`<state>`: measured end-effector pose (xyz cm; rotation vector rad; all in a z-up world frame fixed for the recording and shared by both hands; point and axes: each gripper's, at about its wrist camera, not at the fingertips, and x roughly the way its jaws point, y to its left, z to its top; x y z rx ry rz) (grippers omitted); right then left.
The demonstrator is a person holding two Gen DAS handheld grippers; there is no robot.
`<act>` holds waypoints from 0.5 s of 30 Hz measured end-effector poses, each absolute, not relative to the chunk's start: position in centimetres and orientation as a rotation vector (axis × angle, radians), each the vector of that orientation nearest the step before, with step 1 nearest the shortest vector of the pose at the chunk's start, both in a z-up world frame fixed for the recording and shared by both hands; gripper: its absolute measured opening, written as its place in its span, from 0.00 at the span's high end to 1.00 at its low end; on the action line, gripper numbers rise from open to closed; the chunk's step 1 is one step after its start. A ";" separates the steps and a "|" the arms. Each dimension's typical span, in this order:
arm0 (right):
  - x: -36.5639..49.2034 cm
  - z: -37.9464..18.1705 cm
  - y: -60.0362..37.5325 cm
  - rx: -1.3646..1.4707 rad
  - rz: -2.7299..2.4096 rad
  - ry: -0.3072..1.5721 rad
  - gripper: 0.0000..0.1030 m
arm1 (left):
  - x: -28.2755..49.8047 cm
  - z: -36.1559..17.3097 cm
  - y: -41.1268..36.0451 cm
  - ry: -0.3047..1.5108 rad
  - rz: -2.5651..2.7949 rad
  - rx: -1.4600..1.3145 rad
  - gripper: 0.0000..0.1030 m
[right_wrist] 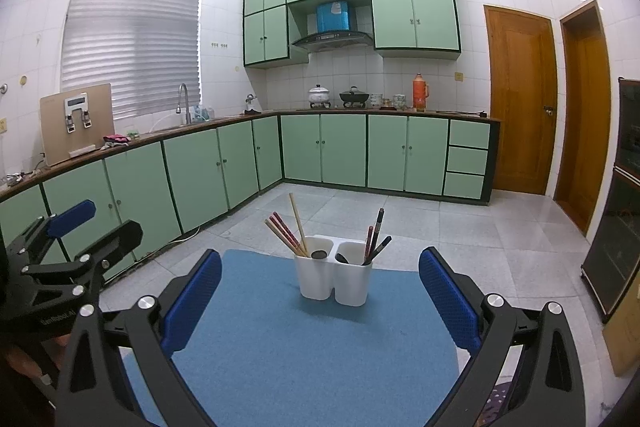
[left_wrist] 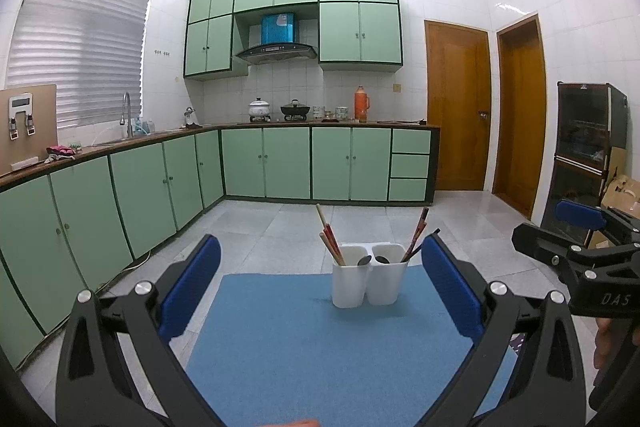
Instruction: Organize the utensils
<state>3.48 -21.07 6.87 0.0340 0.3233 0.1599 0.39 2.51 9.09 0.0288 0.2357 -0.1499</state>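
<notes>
A white two-compartment utensil holder point(left_wrist: 369, 281) point(right_wrist: 333, 277) stands at the far end of a blue mat point(left_wrist: 320, 347) point(right_wrist: 304, 339). Its left cup holds several light and red chopsticks point(left_wrist: 330, 241) point(right_wrist: 286, 233) and a dark spoon point(right_wrist: 319, 254). Its right cup holds dark and red chopsticks point(left_wrist: 416, 237) point(right_wrist: 376, 239) and another spoon point(right_wrist: 342, 258). My left gripper point(left_wrist: 320, 287) is open and empty, above the mat's near side. My right gripper point(right_wrist: 320, 291) is open and empty, also short of the holder. Each gripper shows at the edge of the other's view.
The mat lies on a table in a kitchen. Green base cabinets point(left_wrist: 264, 163) run along the left and back walls, with a tiled floor point(right_wrist: 460, 227) beyond. Wooden doors point(left_wrist: 460, 107) and a dark cabinet point(left_wrist: 584, 155) stand at the right.
</notes>
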 end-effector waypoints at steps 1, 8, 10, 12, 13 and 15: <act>3.5 6.8 -21.1 0.035 0.160 0.323 0.06 | 0.4 9.1 2.5 0.236 -0.150 0.028 0.05; 3.4 6.6 -21.2 0.034 0.160 0.327 0.06 | 0.4 8.8 2.5 0.241 -0.154 0.030 0.05; 3.4 6.5 -21.2 0.034 0.161 0.328 0.06 | 0.3 8.8 2.4 0.242 -0.153 0.030 0.05; 3.4 6.4 -21.2 0.034 0.161 0.327 0.06 | 0.3 8.8 2.4 0.242 -0.153 0.029 0.05; 3.3 6.4 -21.2 0.033 0.161 0.327 0.06 | 0.3 8.8 2.4 0.241 -0.154 0.028 0.05; 3.4 6.4 -21.2 0.034 0.160 0.328 0.06 | 0.3 8.8 2.4 0.242 -0.154 0.029 0.05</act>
